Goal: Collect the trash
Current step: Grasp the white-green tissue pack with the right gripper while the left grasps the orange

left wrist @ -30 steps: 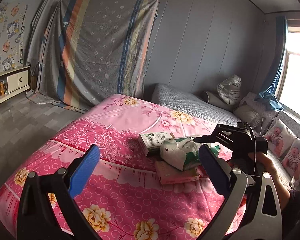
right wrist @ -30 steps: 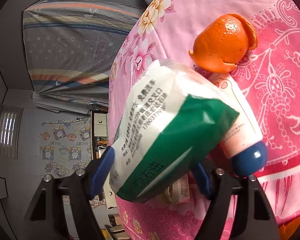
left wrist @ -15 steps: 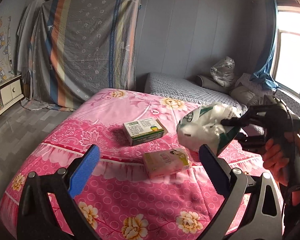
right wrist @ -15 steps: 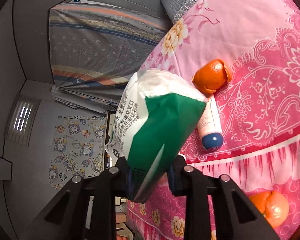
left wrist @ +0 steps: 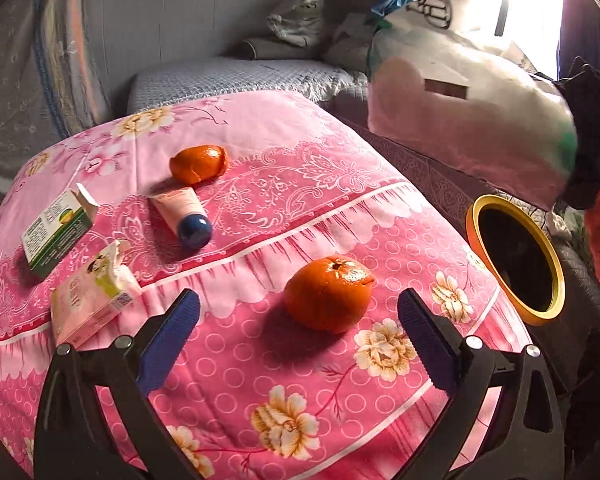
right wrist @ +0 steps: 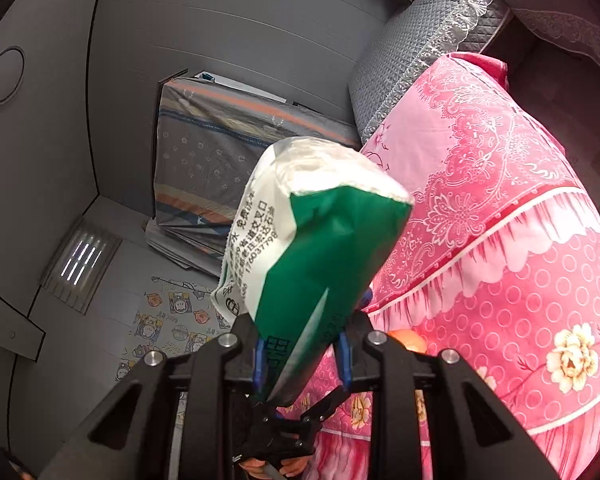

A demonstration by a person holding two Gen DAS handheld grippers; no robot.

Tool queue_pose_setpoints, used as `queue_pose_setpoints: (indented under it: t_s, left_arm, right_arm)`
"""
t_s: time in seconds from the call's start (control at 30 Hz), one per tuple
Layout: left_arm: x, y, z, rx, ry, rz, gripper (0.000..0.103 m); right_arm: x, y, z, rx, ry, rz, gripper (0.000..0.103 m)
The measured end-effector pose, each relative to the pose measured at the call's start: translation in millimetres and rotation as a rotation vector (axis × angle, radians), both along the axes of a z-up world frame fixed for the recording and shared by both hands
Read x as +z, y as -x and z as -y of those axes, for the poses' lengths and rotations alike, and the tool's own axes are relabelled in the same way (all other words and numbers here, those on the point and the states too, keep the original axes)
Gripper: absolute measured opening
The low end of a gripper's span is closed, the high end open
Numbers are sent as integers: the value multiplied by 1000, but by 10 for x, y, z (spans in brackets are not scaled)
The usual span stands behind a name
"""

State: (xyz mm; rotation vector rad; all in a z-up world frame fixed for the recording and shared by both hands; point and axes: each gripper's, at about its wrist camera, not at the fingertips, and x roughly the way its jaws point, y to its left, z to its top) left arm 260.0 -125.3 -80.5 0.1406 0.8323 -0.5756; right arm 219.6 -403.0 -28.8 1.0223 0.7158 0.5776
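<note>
Your right gripper (right wrist: 302, 360) is clamped on the green-and-white plastic bag (right wrist: 316, 248), held in the air above the yellow-rimmed bin (left wrist: 514, 258) at the right edge of the pink floral bedspread (left wrist: 260, 360); bin interior is dark, contents unreadable. Your left gripper (left wrist: 298, 340) hangs spread wide and empty over the near orange (left wrist: 328, 292). Farther left lie an orange peel (left wrist: 198, 163), a blue-capped tube (left wrist: 184, 216), a green carton (left wrist: 56, 236) and a pink carton (left wrist: 92, 304). Bag print too small to read.

Pink floral bedspread (left wrist: 340, 184), grey sofa (left wrist: 228, 80)
</note>
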Motion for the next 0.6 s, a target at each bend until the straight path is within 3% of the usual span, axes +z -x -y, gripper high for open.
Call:
queue_pose_setpoints:
  t_s: [0.27,0.37,0.43,0.6]
  left_arm:
    - [-381,-354,338,6,-103,-102,93]
    - [-464,-418,366,6,-100,-142,76]
    - [-498,-439,344,32,-99,-165,56]
    - [-366,-333,208,65,-83,-123,47]
  right_arm:
    - [-65,456,284,-28,-21,33,25]
    - [-73,595,354,-31,-37,41,25]
    - [-84,672,392,-30,-46,49,25]
    - [-12,838,417,-32,-40,78,25]
